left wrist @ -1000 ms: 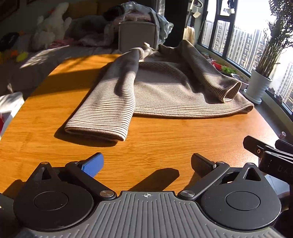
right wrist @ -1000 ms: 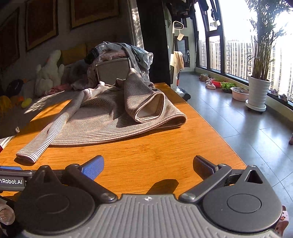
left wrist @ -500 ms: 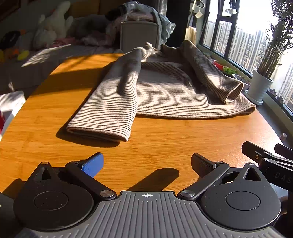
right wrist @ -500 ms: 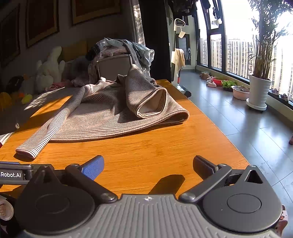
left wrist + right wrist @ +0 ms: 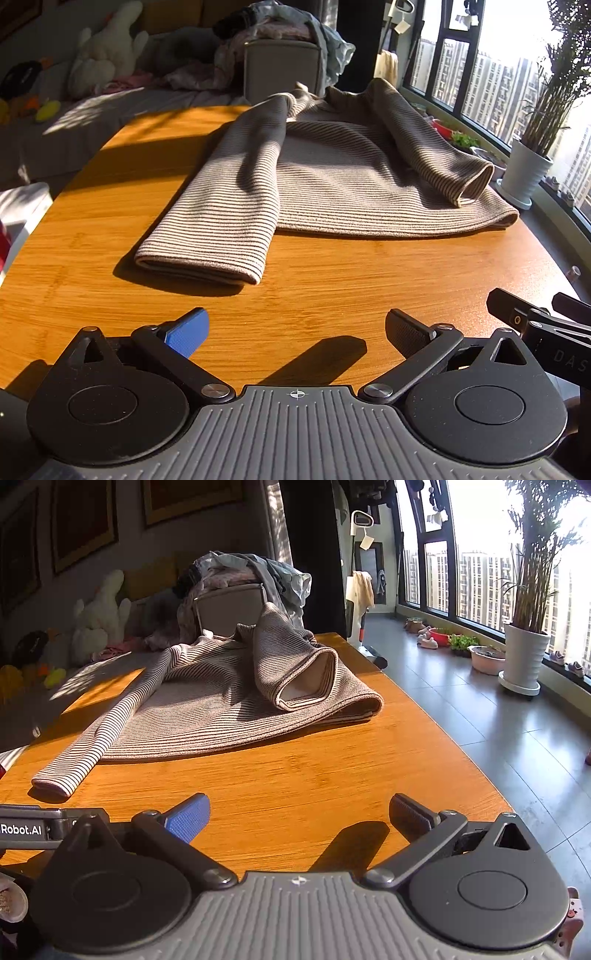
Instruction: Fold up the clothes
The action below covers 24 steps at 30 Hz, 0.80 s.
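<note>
Glossy wood-grain table [image 5: 332,288]; ribbed striped sweater [image 5: 332,177], tubular sleeves folded inward.

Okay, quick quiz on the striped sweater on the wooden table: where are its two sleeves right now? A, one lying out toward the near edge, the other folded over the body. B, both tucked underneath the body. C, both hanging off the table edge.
A: on the striped sweater, the left sleeve stretches flat onto the table, while the right sleeve lies on the body.

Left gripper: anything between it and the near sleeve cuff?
Nothing visible. Only bare wooden table lies between the open left gripper and the sleeve cuff of the striped sweater.
</note>
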Each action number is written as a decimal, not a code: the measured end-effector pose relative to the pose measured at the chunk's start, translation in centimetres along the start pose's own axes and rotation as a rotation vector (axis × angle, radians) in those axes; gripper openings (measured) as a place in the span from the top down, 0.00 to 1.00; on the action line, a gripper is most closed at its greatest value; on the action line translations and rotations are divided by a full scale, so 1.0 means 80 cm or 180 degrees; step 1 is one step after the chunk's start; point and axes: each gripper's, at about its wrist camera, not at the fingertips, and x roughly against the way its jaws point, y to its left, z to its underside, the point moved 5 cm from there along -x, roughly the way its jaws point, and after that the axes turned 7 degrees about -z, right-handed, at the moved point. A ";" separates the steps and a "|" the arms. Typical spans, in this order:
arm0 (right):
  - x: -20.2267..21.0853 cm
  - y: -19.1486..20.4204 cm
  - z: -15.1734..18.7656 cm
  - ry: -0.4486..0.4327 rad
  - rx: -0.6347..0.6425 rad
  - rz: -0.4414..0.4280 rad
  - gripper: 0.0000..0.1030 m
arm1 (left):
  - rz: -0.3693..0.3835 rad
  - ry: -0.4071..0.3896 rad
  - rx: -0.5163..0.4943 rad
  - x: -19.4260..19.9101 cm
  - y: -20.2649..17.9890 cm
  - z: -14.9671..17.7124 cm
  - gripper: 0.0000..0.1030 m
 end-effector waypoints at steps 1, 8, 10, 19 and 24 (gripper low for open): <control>0.000 0.001 0.000 0.0004 0.0001 -0.0005 0.00 | 0.0000 0.0000 0.0000 0.000 0.000 0.000 0.00; -0.004 0.002 0.001 0.0033 -0.0006 -0.0018 0.00 | 0.0000 -0.0004 -0.0004 0.000 0.000 0.000 0.00; -0.004 0.001 0.001 0.0030 -0.0015 -0.0014 0.00 | -0.0003 -0.0005 -0.0007 0.000 0.000 0.000 0.00; -0.002 0.001 0.003 0.0022 -0.0020 -0.0014 0.00 | -0.0008 -0.0010 -0.0017 0.000 -0.001 0.002 0.00; -0.002 0.001 0.003 0.0024 -0.0018 -0.0014 0.00 | -0.0009 -0.0011 -0.0020 0.000 -0.001 0.002 0.00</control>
